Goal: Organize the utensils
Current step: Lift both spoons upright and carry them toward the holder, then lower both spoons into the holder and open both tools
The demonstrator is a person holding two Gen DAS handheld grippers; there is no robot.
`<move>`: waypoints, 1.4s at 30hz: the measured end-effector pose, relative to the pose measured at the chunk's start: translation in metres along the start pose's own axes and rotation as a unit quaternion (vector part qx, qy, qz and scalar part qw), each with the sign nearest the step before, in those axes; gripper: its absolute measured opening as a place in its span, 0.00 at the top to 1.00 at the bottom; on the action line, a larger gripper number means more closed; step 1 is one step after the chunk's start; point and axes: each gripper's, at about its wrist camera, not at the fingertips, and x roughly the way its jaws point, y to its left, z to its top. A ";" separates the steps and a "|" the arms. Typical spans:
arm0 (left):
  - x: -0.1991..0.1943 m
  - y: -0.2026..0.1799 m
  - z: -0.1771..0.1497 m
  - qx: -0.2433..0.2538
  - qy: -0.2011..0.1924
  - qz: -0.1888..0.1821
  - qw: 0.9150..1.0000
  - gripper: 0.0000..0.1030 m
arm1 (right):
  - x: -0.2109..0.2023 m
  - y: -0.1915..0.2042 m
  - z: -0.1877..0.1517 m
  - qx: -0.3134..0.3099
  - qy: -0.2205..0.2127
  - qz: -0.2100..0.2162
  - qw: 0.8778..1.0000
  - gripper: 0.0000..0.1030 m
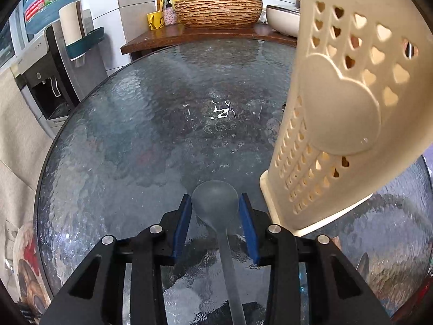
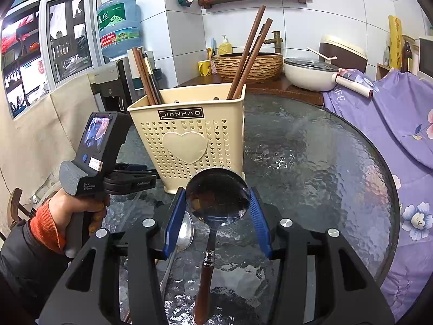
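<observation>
A frosted translucent spoon sits between the blue pads of my left gripper, which press on both sides of its bowl; the handle runs back under the gripper. The cream utensil holder stands just to the right. In the right wrist view, my right gripper is shut on the bowl of a dark metal spoon with a wooden handle, right in front of the holder. Brown chopsticks stand in the holder. A second metal spoon lies on the glass under the right gripper's left finger.
The round textured glass table carries everything. A hand in an orange cuff holds the left device beside the holder. A water dispenser stands left, a wooden counter with a woven basin behind, and purple floral cloth at right.
</observation>
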 end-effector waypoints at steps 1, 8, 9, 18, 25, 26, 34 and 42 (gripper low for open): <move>-0.001 0.002 0.000 -0.004 -0.001 -0.004 1.000 0.66 | 0.000 0.000 0.000 0.000 0.000 0.000 1.000 0.54; -0.049 0.010 -0.011 -0.034 -0.061 -0.029 0.997 0.66 | -0.007 -0.001 0.003 0.002 -0.015 0.005 1.000 0.54; -0.057 0.010 -0.012 -0.035 -0.072 -0.034 0.996 0.66 | -0.009 -0.001 0.004 0.002 -0.019 0.007 1.000 0.54; -0.135 0.008 -0.028 -0.034 -0.168 -0.063 0.983 0.66 | -0.028 0.002 0.012 -0.004 -0.040 0.012 0.999 0.54; -0.152 0.003 -0.033 -0.031 -0.187 -0.076 0.979 0.66 | -0.032 0.007 0.013 -0.009 -0.043 0.016 0.999 0.54; -0.153 0.003 -0.034 -0.031 -0.188 -0.077 0.979 0.66 | -0.032 0.007 0.013 -0.010 -0.044 0.016 0.999 0.54; -0.172 -0.001 -0.034 -0.025 -0.200 -0.096 0.975 0.66 | -0.038 0.008 0.020 -0.011 -0.047 0.029 0.998 0.54; -0.218 -0.006 -0.005 -0.015 -0.247 -0.131 0.960 0.66 | -0.058 0.011 0.066 -0.024 -0.081 0.058 0.995 0.54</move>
